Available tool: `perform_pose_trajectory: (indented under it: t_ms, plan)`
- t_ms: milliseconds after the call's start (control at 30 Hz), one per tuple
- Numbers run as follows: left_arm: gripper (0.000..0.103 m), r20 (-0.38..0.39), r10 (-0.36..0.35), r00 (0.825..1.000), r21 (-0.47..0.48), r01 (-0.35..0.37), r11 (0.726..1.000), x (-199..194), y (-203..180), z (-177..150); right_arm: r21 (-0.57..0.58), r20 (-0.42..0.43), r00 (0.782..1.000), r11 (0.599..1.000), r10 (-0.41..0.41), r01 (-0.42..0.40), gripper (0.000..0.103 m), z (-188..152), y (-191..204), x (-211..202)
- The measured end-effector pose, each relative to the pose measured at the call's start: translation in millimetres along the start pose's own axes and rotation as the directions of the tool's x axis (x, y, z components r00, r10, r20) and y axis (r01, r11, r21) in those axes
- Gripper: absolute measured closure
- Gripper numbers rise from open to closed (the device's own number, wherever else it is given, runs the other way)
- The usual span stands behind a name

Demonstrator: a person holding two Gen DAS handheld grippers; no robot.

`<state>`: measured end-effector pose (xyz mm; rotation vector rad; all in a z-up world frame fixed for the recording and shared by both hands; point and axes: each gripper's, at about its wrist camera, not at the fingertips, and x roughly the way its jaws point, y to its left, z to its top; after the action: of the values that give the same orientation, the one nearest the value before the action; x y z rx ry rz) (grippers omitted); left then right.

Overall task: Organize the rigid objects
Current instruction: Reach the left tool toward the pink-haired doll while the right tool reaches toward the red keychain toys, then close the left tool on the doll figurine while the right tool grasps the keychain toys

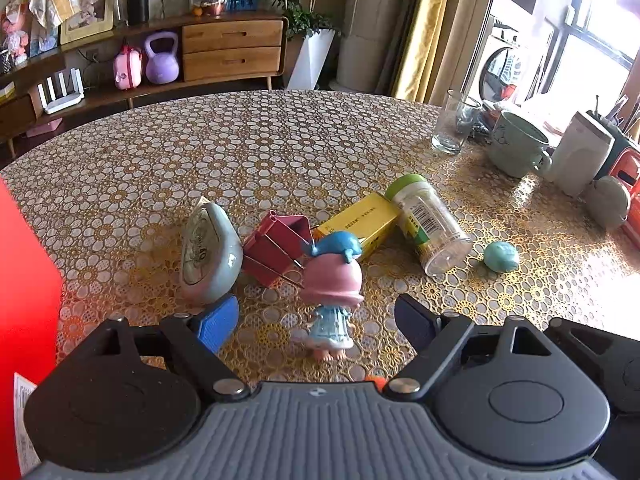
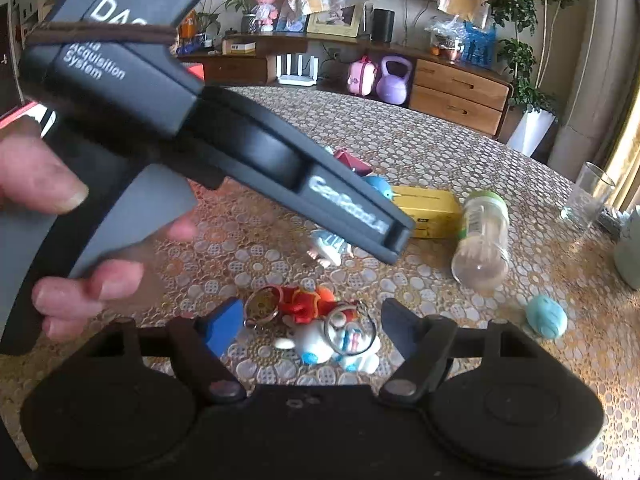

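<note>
Currently your left gripper (image 1: pixel 316 320) and right gripper (image 2: pixel 310 326) are both spread wide over the floral tablecloth (image 1: pixel 260 148); wooden sideboard (image 1: pixel 232 50) behind.

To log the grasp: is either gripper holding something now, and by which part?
Nothing is held. The left gripper is open around the doll; the right gripper is open over the keychains.

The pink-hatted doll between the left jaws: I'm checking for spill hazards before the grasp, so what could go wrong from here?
1. The doll stands upright on small feet with a big hat; the open left gripper could tip it if one jaw touches first.
2. The red binder clip lies just behind the doll; a push forward may shove it.
3. The plastic bottle lies on its side against the yellow box and might roll if bumped.
</note>
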<state>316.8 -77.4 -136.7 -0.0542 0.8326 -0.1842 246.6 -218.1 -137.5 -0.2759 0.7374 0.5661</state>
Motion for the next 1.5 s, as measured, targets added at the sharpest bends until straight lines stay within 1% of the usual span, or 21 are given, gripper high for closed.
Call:
perform_pose_trajectory:
  t_ms: [67, 133, 167, 267, 300, 333, 400, 467, 533, 600, 700, 833, 1000, 1233, 1333, 1500]
  plan:
    - [0.017, 0.004, -0.003, 1.000, 0.010, 0.003, 1.000, 3.1, -0.6, 0.4, -0.001, -0.012, 1.000, 1.000, 0.008, -0.008, 0.028, 1.9, 0.3, 6.0]
    - [0.023, 0.004, 0.001, 1.000, 0.027, -0.001, 1.000, 6.2, -2.1, 0.7, 0.008, -0.026, 1.000, 1.000, 0.018, -0.018, 0.030, 2.1, -1.1, 11.1]
    - [0.024, 0.001, 0.001, 1.000, 0.033, -0.001, 0.999, 7.9, -3.0, 1.6, 0.017, -0.031, 0.999, 1.000, 0.022, -0.022, 0.031, 2.0, -2.4, 13.3]
    - [0.027, -0.002, -0.001, 1.000, 0.031, 0.001, 1.000, 11.7, -0.6, 2.2, 0.046, -0.042, 0.998, 0.998, 0.039, -0.037, 0.037, 1.2, -7.8, 15.9]
    - [0.035, -0.006, -0.006, 1.000, 0.025, 0.006, 1.000, 12.9, 0.4, 2.6, 0.051, -0.042, 0.998, 0.998, 0.041, -0.039, 0.038, 1.0, -8.9, 16.0]
    - [0.041, -0.015, -0.011, 1.000, 0.018, 0.011, 1.000, 15.1, 1.7, 3.0, 0.056, -0.044, 0.998, 0.998, 0.046, -0.043, 0.042, 1.5, -10.3, 16.1]
    - [0.042, -0.025, -0.015, 1.000, 0.008, 0.015, 1.000, 18.5, 2.3, 3.4, 0.066, -0.047, 0.998, 0.997, 0.045, -0.042, 0.047, 2.4, -12.8, 16.2]
    - [0.043, -0.021, -0.017, 1.000, 0.012, 0.018, 1.000, 19.8, 1.1, 3.3, 0.071, -0.045, 0.998, 0.997, 0.048, -0.044, 0.050, 3.2, -14.6, 15.9]
    - [0.052, -0.023, -0.021, 1.000, 0.017, 0.021, 1.000, 21.2, 0.1, 3.1, 0.069, -0.044, 0.998, 0.997, 0.048, -0.045, 0.051, 3.1, -15.2, 15.4]
    - [0.056, -0.027, -0.026, 0.999, 0.018, 0.026, 0.999, 23.2, -0.2, 3.2, 0.068, -0.044, 0.998, 0.997, 0.047, -0.044, 0.052, 4.5, -15.3, 15.4]
    - [0.065, -0.025, -0.044, 0.999, 0.030, 0.045, 0.999, 23.5, -1.8, 3.2, 0.063, -0.045, 0.998, 0.997, 0.041, -0.038, 0.052, 5.5, -15.2, 15.2]
    - [0.066, -0.019, -0.023, 1.000, 0.063, 0.025, 0.998, 22.1, -6.3, 1.9, 0.067, -0.030, 0.999, 0.997, 0.025, -0.023, 0.052, 6.7, -12.0, 11.2]
    - [0.066, -0.028, -0.026, 0.999, 0.040, 0.027, 0.999, 17.5, -0.7, 2.4, 0.085, -0.005, 1.000, 0.996, 0.013, -0.013, 0.052, 8.6, -14.3, -1.6]
    - [0.066, -0.011, -0.043, 0.999, 0.040, 0.044, 0.998, -7.7, 4.4, 1.1, 0.101, 0.034, 0.999, 0.995, -0.014, 0.011, 0.052, 9.7, -14.1, -24.2]
    - [0.066, -0.013, -0.048, 0.999, 0.024, 0.049, 0.999, -18.6, 8.9, -0.3, 0.112, 0.053, 0.998, 0.994, -0.023, 0.017, 0.052, 11.6, -15.6, -37.3]
    - [0.066, 0.009, -0.051, 0.999, 0.008, 0.051, 0.999, -46.1, 15.3, -2.9, 0.120, 0.077, 0.996, 0.992, -0.039, 0.029, 0.052, 16.8, -14.6, -57.2]
